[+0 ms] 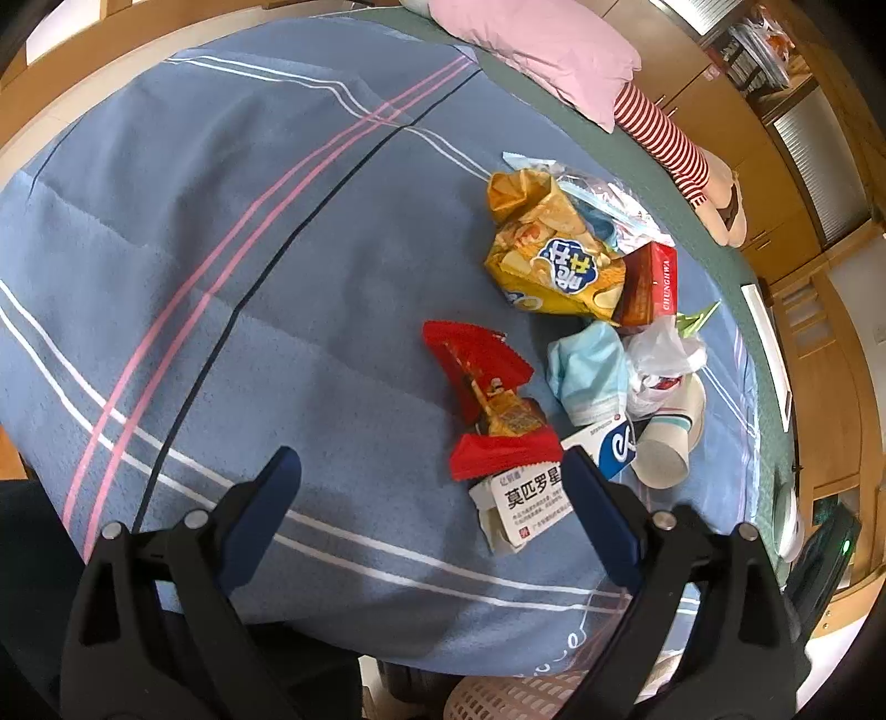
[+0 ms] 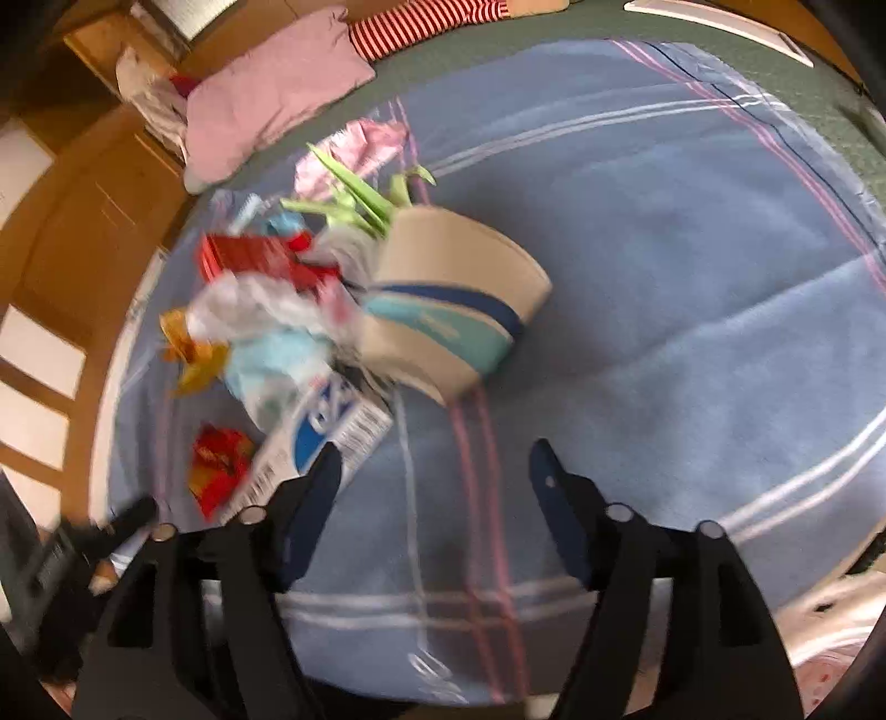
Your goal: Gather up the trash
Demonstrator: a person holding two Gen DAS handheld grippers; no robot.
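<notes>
Several items of trash: all on the blue striped blanket (image 1: 232, 288), none in either of your grippers.
Nearest, your left gripper (image 1: 432, 476): jaws spread wide, nothing between the pads, hanging just short of the pile's near edge.
Nearest, your right gripper (image 2: 434, 462): jaws apart, empty; bare blanket between the fingers, the pile ahead and to its left. View is blurred.
Basket (image 1: 515, 695): pale pink, latticed, only its rim showing below the blanket's near edge. Contents hidden, so you cannot count anything as collected from these views.
Near row: white medicine box (image 1: 529, 507) with a red serrated wrapper (image 1: 482, 387) lying on and beyond it; white-and-blue carton (image 1: 606, 446) just beside your left gripper's right finger.
Middle row: paper cup (image 2: 451, 310) on its side against the heap; crumpled light-blue mask (image 1: 590, 368); white plastic bag (image 1: 662, 354).
Far row: yellow crisp packet (image 1: 548, 255), red cigarette box (image 1: 650, 285), clear film wrapper (image 1: 603, 202), green paper scraps (image 2: 360, 202).
Beyond: pink pillow (image 1: 540, 52), not trash.
Done: no visible proof of any piece binned.
Left: the whole heap, by this count about ten pieces.
Likely next for you: the cup or carton, both close to the open right jaws.
</notes>
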